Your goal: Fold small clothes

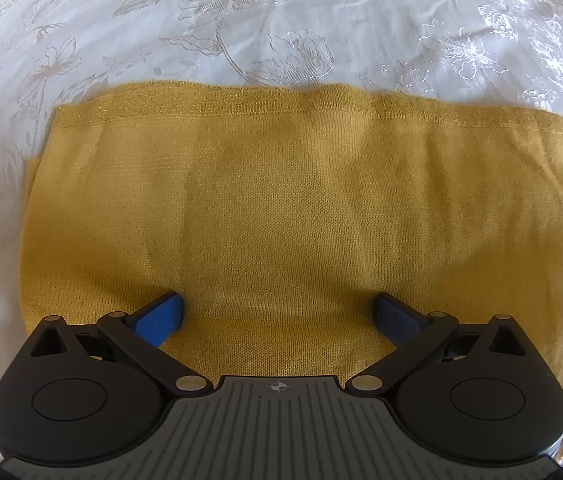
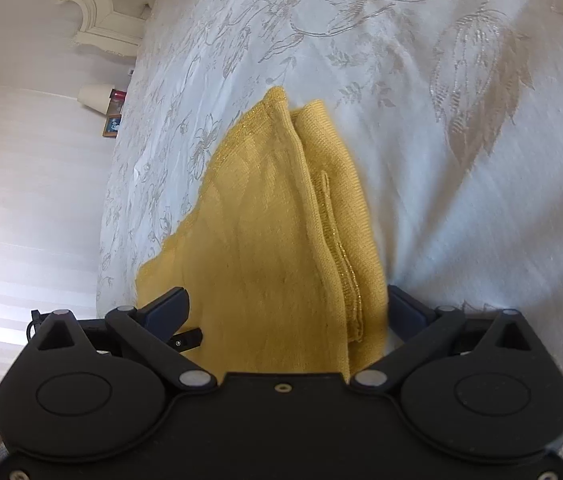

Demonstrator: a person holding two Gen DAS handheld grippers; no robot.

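Both grippers, left gripper (image 1: 277, 312) and right gripper (image 2: 287, 312), spread wide, unclenched over folded yellow knit (image 1: 301, 200), its near edge hidden.

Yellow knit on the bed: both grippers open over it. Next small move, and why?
Probably close the right gripper on the stacked edges at the near end. The yellow knit lies flat on the white bedspread, already folded over, and layered hems sit between the right gripper's open fingers. The left gripper is open above plain fabric, no edge between its fingers, so it likely needs repositioning first.
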